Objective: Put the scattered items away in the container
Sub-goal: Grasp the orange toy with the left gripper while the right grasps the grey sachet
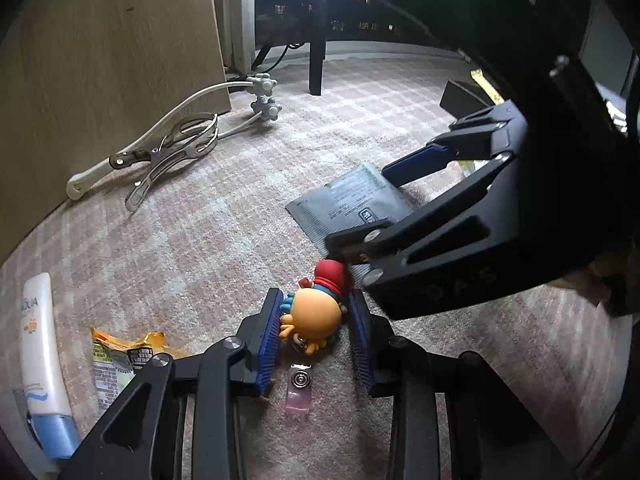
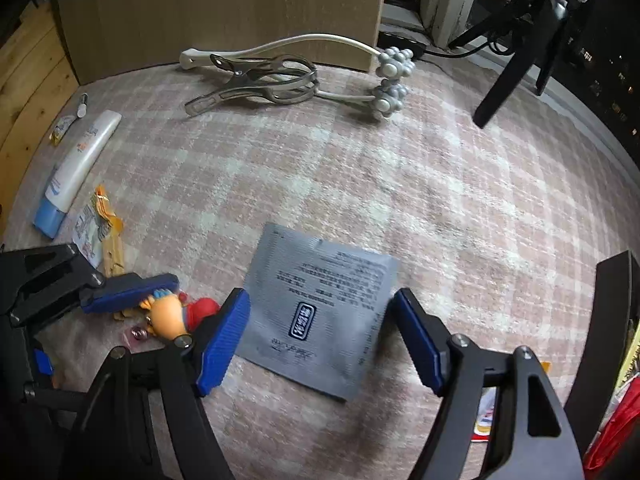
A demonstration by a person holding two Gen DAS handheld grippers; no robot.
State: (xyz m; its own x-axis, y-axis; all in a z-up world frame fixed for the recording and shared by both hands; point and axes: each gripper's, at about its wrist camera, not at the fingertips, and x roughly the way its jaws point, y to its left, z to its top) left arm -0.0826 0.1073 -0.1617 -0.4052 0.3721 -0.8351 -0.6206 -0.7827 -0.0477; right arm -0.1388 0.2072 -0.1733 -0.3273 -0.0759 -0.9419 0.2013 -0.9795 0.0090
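A small toy figure [image 1: 318, 308] with an orange head and red body lies on the checked carpet between the blue pads of my left gripper [image 1: 316, 320]; the left pad touches it, the right pad is close beside it. It also shows in the right wrist view [image 2: 176, 314]. A clear pink badge clip [image 1: 299, 392] hangs from it. My right gripper [image 2: 320, 340] is open, with its pads either side of a flat grey foil sachet [image 2: 316, 308]. The sachet also shows in the left wrist view [image 1: 352, 200]. The container is not clearly in view.
A white sunscreen tube [image 2: 78, 172], an orange snack wrapper [image 2: 100, 236], metal tongs [image 2: 256, 80] and a white roller massager [image 2: 392, 76] lie on the carpet. A wooden panel [image 2: 224, 8] stands behind. A black stand leg [image 2: 500, 92] is at the far right.
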